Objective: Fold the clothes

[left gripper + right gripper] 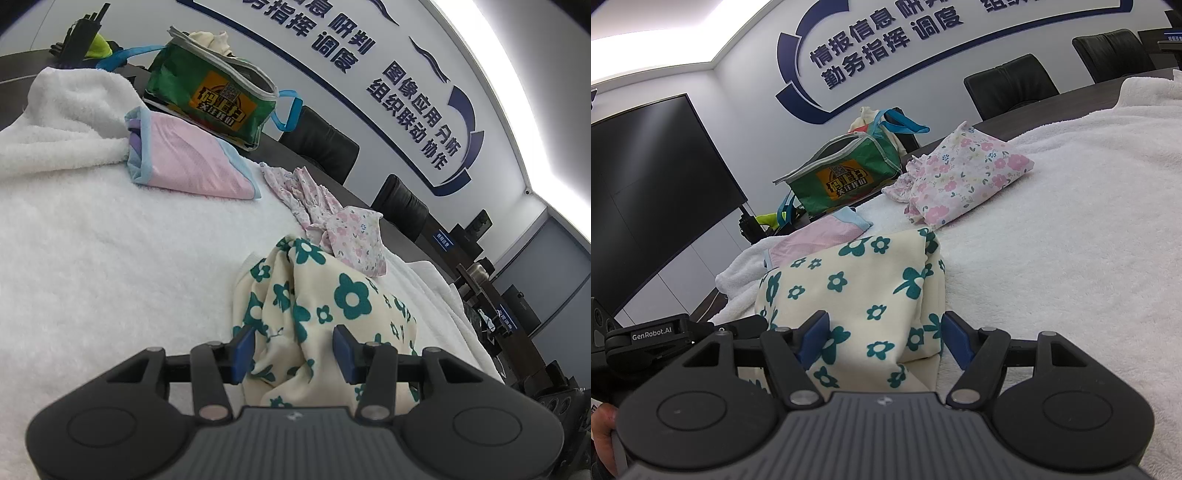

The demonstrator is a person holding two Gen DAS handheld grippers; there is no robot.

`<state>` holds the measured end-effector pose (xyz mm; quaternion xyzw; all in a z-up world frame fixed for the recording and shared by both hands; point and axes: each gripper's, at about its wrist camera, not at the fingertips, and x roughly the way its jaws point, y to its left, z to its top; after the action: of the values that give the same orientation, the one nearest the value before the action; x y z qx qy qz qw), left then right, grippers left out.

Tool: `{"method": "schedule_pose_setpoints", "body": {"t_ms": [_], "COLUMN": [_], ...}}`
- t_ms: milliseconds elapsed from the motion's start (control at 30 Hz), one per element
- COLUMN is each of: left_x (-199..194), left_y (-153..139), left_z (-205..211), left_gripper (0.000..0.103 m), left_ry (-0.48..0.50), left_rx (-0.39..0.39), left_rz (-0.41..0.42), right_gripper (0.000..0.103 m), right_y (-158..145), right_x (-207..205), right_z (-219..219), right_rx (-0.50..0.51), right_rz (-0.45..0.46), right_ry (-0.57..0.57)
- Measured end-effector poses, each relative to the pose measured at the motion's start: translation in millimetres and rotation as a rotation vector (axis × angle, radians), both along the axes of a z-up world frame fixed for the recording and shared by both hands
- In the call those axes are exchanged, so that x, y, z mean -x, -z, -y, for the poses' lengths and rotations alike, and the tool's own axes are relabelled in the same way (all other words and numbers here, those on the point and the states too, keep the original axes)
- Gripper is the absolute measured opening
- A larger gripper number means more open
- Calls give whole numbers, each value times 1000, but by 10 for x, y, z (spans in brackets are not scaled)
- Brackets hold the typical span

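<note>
A cream garment with green flowers (pixel 325 310) lies bunched on the white towel-covered table (pixel 129 258). My left gripper (pixel 293 350) is open, its blue pads on either side of the garment's near edge. In the right wrist view the same garment (pixel 864 291) lies partly folded. My right gripper (pixel 884 341) is open with its pads on either side of the cloth. A pink floral garment (pixel 354 236) lies behind it, also in the right wrist view (pixel 964 177). A folded pink cloth with blue trim (pixel 188 162) lies farther back, seen too in the right wrist view (pixel 820 236).
A green bag with blue handles (pixel 218 92) stands at the table's far side, also in the right wrist view (pixel 846 173). Black chairs (pixel 321 144) line the wall. A large dark screen (pixel 653 199) stands at the left. The other gripper's body (pixel 665 339) is close at the left.
</note>
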<state>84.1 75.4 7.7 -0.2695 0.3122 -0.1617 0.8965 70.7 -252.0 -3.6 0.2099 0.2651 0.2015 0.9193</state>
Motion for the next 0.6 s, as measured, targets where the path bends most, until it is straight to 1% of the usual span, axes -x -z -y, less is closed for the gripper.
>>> {"method": "schedule_pose_setpoints", "body": {"t_ms": [600], "left_x": [-2], "left_y": [8], "left_z": [13], "left_gripper": [44], "left_ry": [4], "left_rx": [-5], "left_rz": [0], "right_gripper": [69], "right_y": [0], "right_x": [-6], "right_z": [-5], "right_rx": [1], "right_rz": [0], "right_ry": [1]}}
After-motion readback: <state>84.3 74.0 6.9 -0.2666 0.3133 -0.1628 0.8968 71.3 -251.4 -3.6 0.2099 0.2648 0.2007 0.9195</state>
